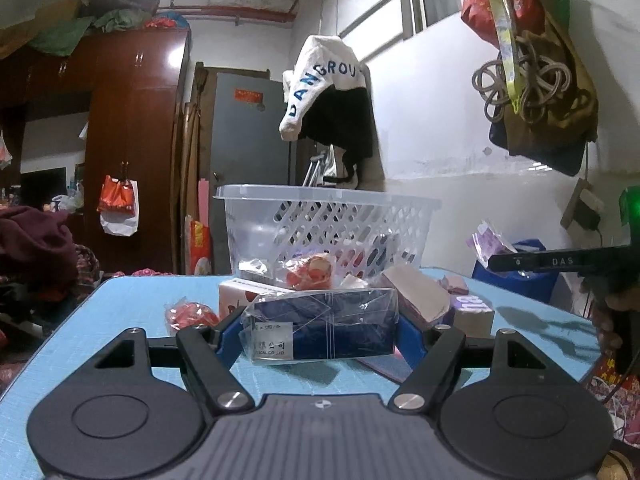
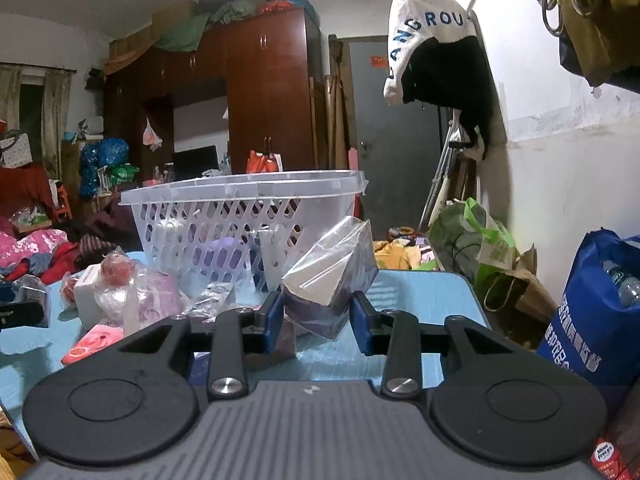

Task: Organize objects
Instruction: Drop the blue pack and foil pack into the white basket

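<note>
My left gripper point(image 1: 320, 334) is shut on a dark blue packet point(image 1: 324, 316) in clear wrap, its blue pads pressing both ends just above the blue table point(image 1: 112, 320). My right gripper point(image 2: 318, 314) is shut on a tilted packet in clear wrap point(image 2: 332, 268), white and dark purple, one corner pointing down. A clear lattice basket point(image 1: 332, 220) point(image 2: 216, 220) stands behind both packets at the table's far side, with some items inside. One black finger point(image 1: 552, 261) of the right gripper shows at the right edge of the left wrist view.
Loose items lie before the basket: red snack packets point(image 1: 312, 270), a white and red box point(image 1: 240, 298), a pink box point(image 1: 416, 296), a pink-purple wrapped pack point(image 2: 154, 296), a flat pink pack point(image 2: 92, 344). A blue bag point(image 2: 592, 312) and a green bag point(image 2: 472, 236) stand off the table's right edge.
</note>
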{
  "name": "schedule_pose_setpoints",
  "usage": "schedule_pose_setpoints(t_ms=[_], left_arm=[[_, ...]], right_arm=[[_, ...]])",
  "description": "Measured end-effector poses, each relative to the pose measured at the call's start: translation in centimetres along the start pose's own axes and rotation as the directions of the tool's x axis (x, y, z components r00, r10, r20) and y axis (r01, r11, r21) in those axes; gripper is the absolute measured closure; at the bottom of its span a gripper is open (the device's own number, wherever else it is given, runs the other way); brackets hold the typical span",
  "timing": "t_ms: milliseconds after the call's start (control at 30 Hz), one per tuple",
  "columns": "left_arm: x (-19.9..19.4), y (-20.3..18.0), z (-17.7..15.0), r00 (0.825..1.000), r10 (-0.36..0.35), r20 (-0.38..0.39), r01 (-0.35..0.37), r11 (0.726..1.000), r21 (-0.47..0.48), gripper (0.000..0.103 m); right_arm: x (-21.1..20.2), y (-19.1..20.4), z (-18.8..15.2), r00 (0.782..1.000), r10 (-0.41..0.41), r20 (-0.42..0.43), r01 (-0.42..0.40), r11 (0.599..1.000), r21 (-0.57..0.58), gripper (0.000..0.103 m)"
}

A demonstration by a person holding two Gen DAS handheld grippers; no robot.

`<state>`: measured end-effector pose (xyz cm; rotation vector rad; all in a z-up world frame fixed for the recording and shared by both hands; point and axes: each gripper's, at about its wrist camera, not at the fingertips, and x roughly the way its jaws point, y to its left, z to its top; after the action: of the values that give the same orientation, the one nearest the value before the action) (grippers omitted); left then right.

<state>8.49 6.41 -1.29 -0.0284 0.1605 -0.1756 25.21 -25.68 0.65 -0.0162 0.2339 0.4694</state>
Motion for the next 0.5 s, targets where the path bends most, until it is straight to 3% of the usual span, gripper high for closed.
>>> schedule_pose_setpoints(t_ms=[300,400,500], left_arm=[[-0.6,0.9,0.9,0.999,-0.021,0.047,0.022,0.999,-0.037,0.025],[0.2,0.5,4.9,0.995,-0.059,0.082,0.061,0.998,-0.027,0.025],[3.3,0.4,10.2,0.994,-0.069,0.089,0.073,0.996,-0.045,0.025]], right_arm=[[-1.1,-0.1,0.7,0.998,0.038,0.054,-0.039,0.999,0.027,0.063],[-1.9,1.4,4.1,0.984,0.115,0.135,-0.118,0.993,0.014,0.063],[-0.1,4.6,8.6,0.98,0.122,0.156,-0.108,0.99,-0.094,0.063]])
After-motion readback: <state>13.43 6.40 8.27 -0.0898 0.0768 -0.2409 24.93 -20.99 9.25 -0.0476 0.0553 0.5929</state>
